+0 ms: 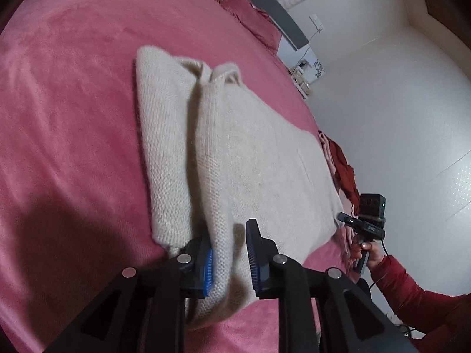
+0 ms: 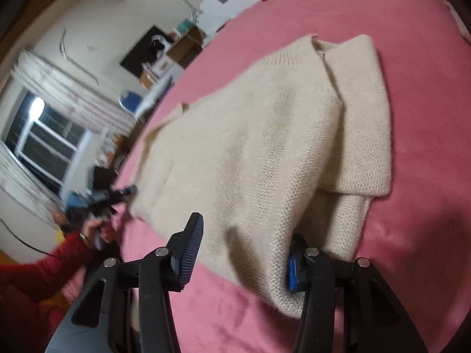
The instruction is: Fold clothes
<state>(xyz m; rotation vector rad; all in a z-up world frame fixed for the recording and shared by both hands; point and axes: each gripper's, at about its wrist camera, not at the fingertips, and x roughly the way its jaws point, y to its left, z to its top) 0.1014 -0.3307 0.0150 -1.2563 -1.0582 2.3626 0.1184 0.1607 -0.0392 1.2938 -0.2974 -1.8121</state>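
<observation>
our left gripper (image 1: pixel 228 260) has its jaws apart, a raised fold of the cream sweater (image 1: pixel 235 153) standing between them; one blue pad touches the knit, the other stands clear. our right gripper (image 2: pixel 241 253) is likewise parted, the sweater's (image 2: pixel 265 147) hem corner bunched against one pad only. the sweater lies on the pink bed (image 1: pixel 73 103), long axis running away from us, collar at the far end, one side folded over.
</observation>
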